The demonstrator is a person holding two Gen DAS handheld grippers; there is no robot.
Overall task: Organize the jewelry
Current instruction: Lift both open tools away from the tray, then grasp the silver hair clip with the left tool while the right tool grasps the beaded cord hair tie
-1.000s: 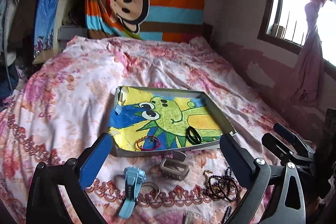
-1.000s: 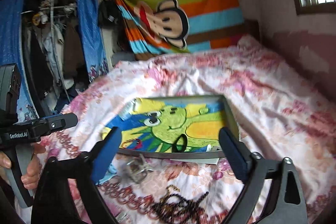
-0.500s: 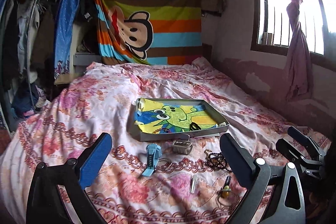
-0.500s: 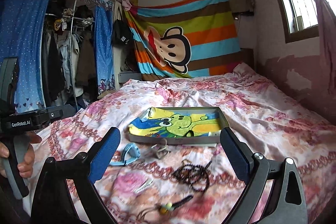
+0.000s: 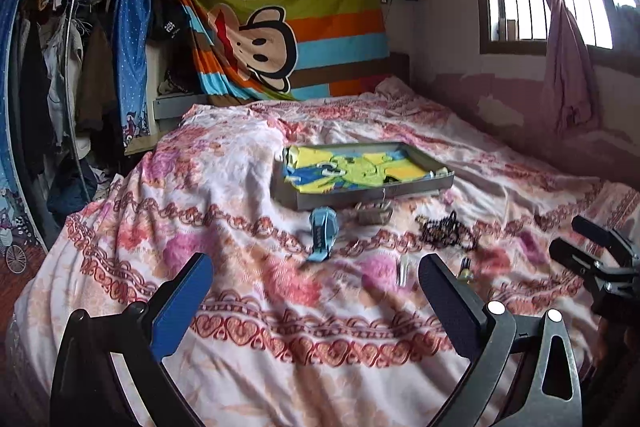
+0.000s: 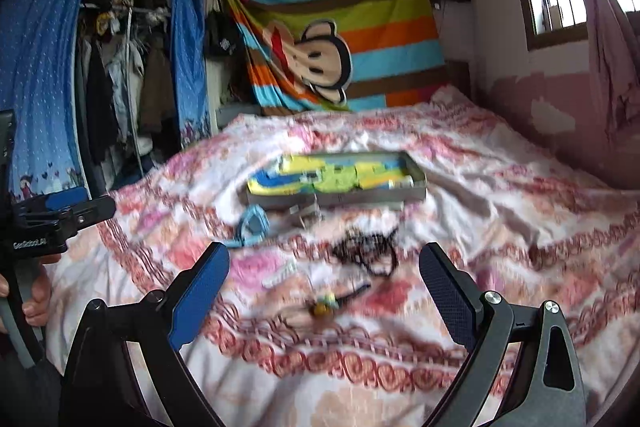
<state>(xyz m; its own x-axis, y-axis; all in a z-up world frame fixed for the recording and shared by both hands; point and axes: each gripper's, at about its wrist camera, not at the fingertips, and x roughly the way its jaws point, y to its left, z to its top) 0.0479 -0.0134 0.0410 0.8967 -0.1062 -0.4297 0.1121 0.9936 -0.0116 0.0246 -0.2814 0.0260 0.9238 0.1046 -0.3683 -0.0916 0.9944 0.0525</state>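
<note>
Right now we hold both grippers high above the near end of the bed point(image 5: 248, 339), well apart from everything: the left gripper point(image 5: 316, 299) has its jaws spread wide with nothing between them, and the right gripper point(image 6: 324, 291) is likewise released and empty. The jewelry lies scattered on the flowered cover in front of the shallow tray point(image 5: 372, 197), whose cartoon-printed lining already seems to carry a dark loop, though we cannot make it out clearly. Nearest the tray are a blue watch point(image 5: 323, 233) and a small grey clasp-like piece point(image 5: 374, 215); a tangle of dark beads point(image 5: 446, 233) sits to their right, and a white clip point(image 5: 403, 269) and a small yellow trinket point(image 6: 326, 307) lie closer to us. To do the next pick well, we would choose one piece, probably the beads, come down straight over the thickest part of the heap, and close gently so loose strands are not dragged across the soft, wrinkled cover.
</note>
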